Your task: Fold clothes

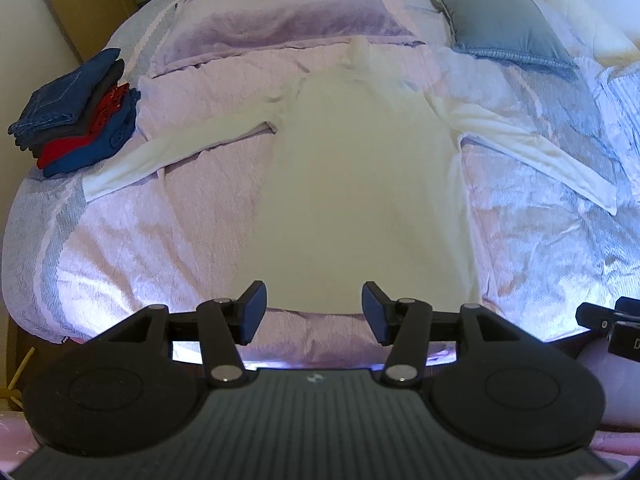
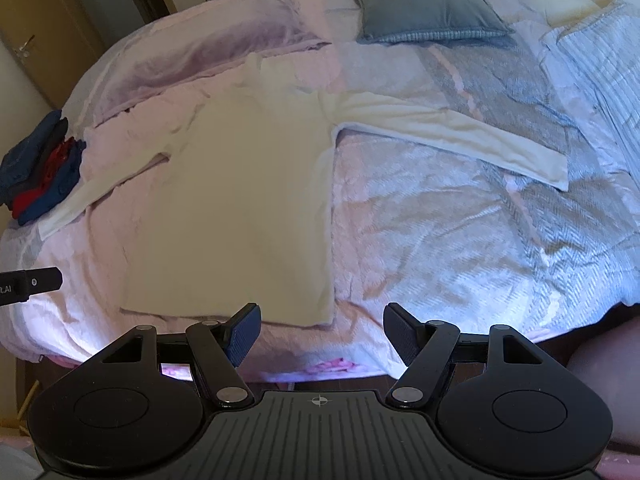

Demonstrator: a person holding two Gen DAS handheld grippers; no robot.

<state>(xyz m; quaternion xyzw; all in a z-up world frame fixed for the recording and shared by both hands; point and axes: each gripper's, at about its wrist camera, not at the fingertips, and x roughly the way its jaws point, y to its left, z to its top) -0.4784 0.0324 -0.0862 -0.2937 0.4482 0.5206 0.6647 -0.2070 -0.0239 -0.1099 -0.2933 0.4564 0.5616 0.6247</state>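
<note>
A white long-sleeved top (image 1: 360,168) lies flat and face-up on the pink quilted bed cover (image 1: 132,240), sleeves spread out to both sides and its hem nearest the bed's front edge. Both the left tongs (image 1: 314,312) and the right tongs (image 2: 322,334) hover above that hem, jaws apart and holding nothing. Beyond the top's left cuff sits a stack of folded blue, red and perhaps grey clothes (image 1: 76,112), and a grey-blue square cushion (image 1: 500,28) lies past its right shoulder.
</note>
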